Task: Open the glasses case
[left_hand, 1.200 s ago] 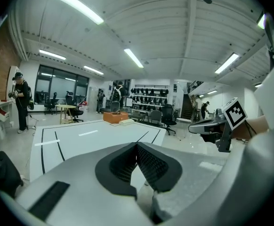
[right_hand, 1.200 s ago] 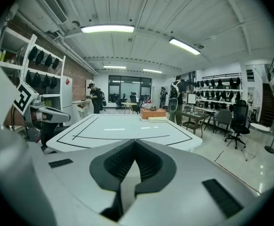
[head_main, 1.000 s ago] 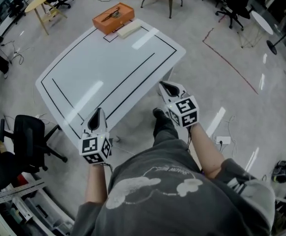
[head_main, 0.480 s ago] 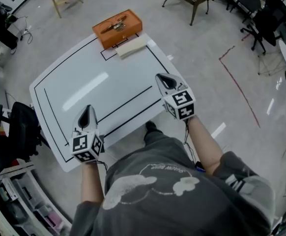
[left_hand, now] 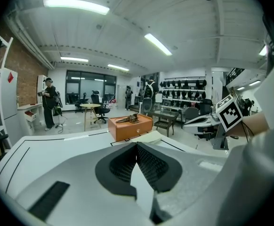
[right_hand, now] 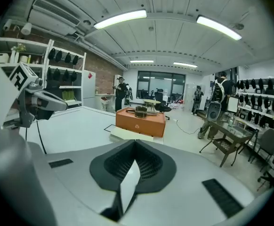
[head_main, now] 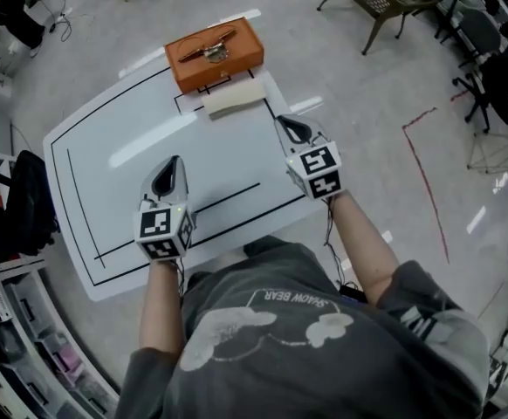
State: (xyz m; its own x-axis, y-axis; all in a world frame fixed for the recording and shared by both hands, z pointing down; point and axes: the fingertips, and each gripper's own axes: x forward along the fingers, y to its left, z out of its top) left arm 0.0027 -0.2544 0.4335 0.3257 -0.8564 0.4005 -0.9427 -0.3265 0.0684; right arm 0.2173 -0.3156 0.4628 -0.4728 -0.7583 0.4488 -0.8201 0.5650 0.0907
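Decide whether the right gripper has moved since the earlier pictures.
Yes. From over the floor beside the white table, the right gripper has come forward over its right edge, nearer the orange box.

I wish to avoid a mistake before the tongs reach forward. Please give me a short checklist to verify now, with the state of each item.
1. Left tongs shut and empty: ok.
2. Right tongs shut and empty: ok.
3. Orange box at the table's far edge, lid closed: ok.
4. Brown object lying on the box lid, may slide off when it opens: not ok.
5. Cream flat object touching the box front or only near it: cannot tell.
6. Tongs opened for a grasp: not ok.
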